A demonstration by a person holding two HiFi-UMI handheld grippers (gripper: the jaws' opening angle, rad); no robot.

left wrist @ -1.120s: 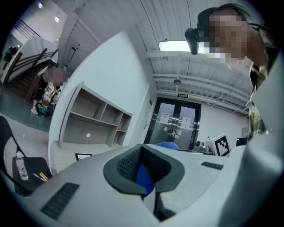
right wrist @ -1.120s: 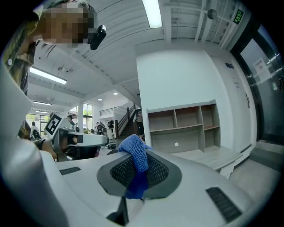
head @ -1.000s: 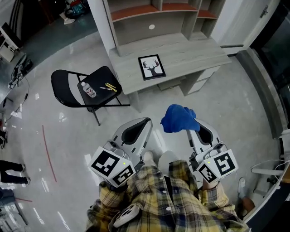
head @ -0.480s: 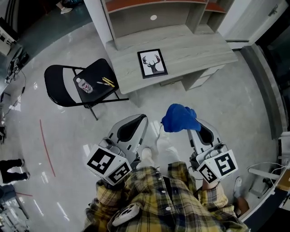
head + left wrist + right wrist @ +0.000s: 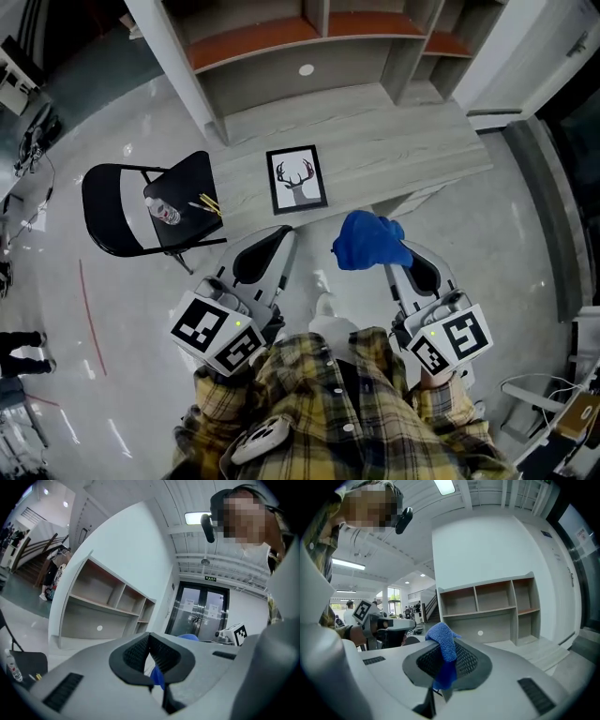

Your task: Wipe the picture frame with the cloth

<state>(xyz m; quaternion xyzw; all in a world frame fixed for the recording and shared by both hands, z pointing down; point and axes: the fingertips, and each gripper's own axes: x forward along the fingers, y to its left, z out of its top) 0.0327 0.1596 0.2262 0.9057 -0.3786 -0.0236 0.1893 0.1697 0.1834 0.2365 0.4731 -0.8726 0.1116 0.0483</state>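
Desk (image 5: 403, 150) sits nearer than a second ago | picture frame (image 5: 297, 179) flat near desk's front edge | right gripper (image 5: 394, 267) clamps cloth (image 5: 368, 241), short of desk | left gripper (image 5: 275, 246) closed, empty | step: approach; next: lower cloth onto frame

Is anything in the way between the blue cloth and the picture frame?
Nothing visible. The picture frame lies flat on the desk, and the cloth in the right gripper has an open path to it; the left gripper sits aside.
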